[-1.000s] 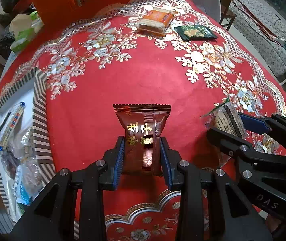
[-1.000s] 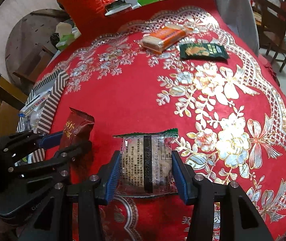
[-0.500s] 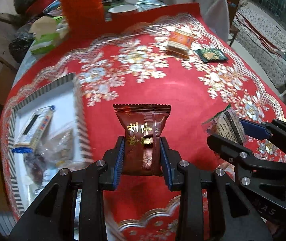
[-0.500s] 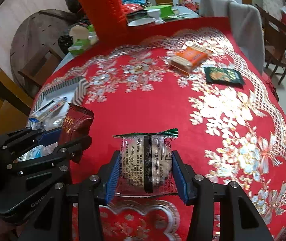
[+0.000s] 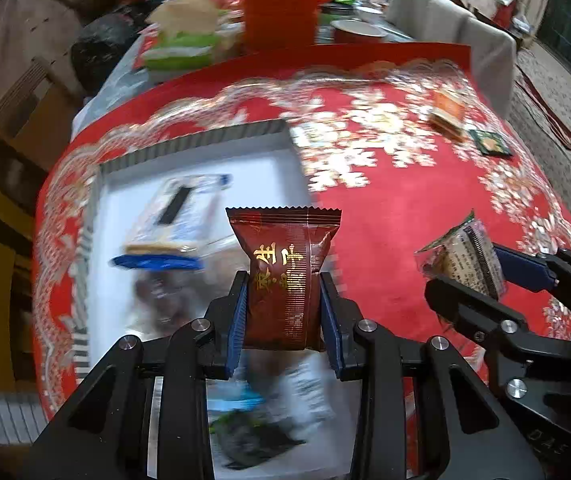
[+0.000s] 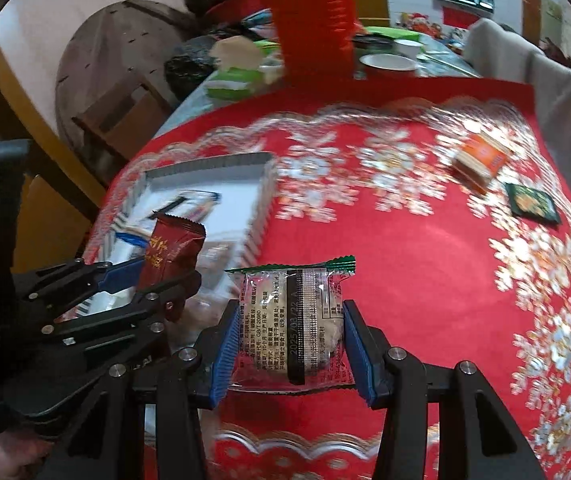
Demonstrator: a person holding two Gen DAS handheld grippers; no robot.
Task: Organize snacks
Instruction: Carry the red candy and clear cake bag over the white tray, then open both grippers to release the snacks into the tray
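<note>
My left gripper [image 5: 283,316] is shut on a dark red snack packet [image 5: 285,272] with gold characters, and it hangs over the white striped-rim tray [image 5: 193,140] that holds several wrapped snacks. My right gripper [image 6: 289,352] is shut on a clear packet with a green top edge [image 6: 291,320], above the red cloth just right of the tray [image 6: 209,164]. In the right wrist view the left gripper [image 6: 157,276] with the red packet [image 6: 173,248] shows at the left. In the left wrist view the clear packet [image 5: 465,252] shows at the right.
An orange packet [image 6: 481,158] and a dark green packet [image 6: 531,202] lie on the red flowered tablecloth [image 6: 425,264] at the far right. A tall red stack [image 6: 309,20], bowls and green boxes crowd the far side. Chairs stand around the table.
Both grippers have moved left with their packets. The tray, at the left edge before, now lies right under the left gripper. The far packets have slid to the right of the views.
</note>
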